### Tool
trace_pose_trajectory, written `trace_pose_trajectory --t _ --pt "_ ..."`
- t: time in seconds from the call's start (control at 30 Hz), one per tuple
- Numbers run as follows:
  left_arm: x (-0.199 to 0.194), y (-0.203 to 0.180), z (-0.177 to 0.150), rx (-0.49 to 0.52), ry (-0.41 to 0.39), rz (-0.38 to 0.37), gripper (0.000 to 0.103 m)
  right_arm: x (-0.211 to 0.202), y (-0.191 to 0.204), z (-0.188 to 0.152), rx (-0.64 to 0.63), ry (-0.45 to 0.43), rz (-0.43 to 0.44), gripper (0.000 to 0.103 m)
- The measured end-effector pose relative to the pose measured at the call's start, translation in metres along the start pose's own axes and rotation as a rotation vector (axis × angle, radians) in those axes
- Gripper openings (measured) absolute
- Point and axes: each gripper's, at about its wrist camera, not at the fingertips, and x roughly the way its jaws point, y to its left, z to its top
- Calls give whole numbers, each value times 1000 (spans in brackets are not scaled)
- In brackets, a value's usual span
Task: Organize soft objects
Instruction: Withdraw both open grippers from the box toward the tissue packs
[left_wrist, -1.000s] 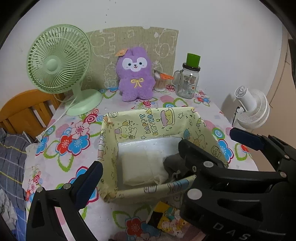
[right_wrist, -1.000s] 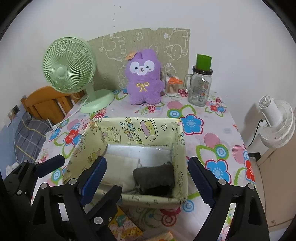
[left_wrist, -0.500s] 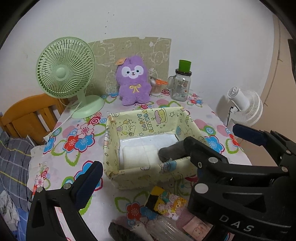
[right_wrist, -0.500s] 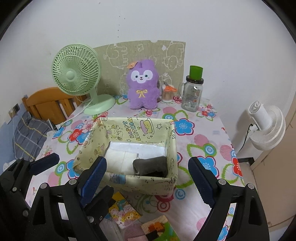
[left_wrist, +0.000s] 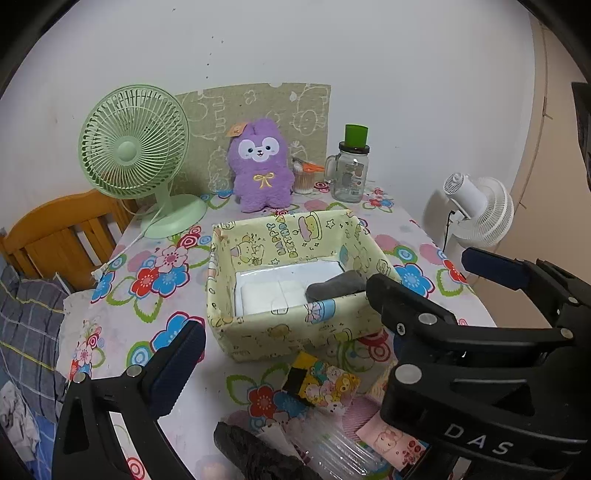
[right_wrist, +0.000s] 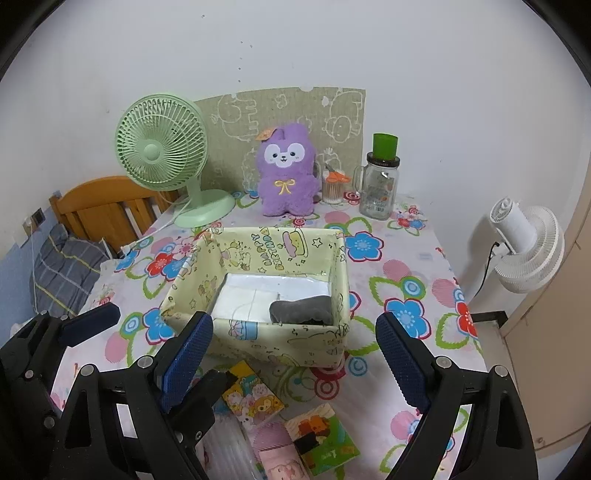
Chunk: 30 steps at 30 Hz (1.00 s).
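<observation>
Just ahead of both claws sits one yellow fabric box (right_wrist: 258, 332), holding one grey sock (right_wrist: 301, 310) on the right and one white folded cloth (right_wrist: 245, 301) beside it. Right gripper (right_wrist: 293, 360) is spread wide, gripping nothing; left gripper (left_wrist: 332, 306) too. Below them: a few cartoon packets (right_wrist: 253, 400). Further back: one purple plushie (right_wrist: 286, 173), one green fan (right_wrist: 162, 147).

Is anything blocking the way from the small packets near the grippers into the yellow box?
Nothing visible does. The cartoon-print packets lie just before the open-topped yellow fabric box, whose only contents are a white pad and grey cloth.
</observation>
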Motion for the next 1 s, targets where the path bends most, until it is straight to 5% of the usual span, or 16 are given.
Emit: trace_pose_trajectory --t 1.0 --pt "-19 -4 -55 6 43 0 103 -32 12 -56 -38 -26 27 92"
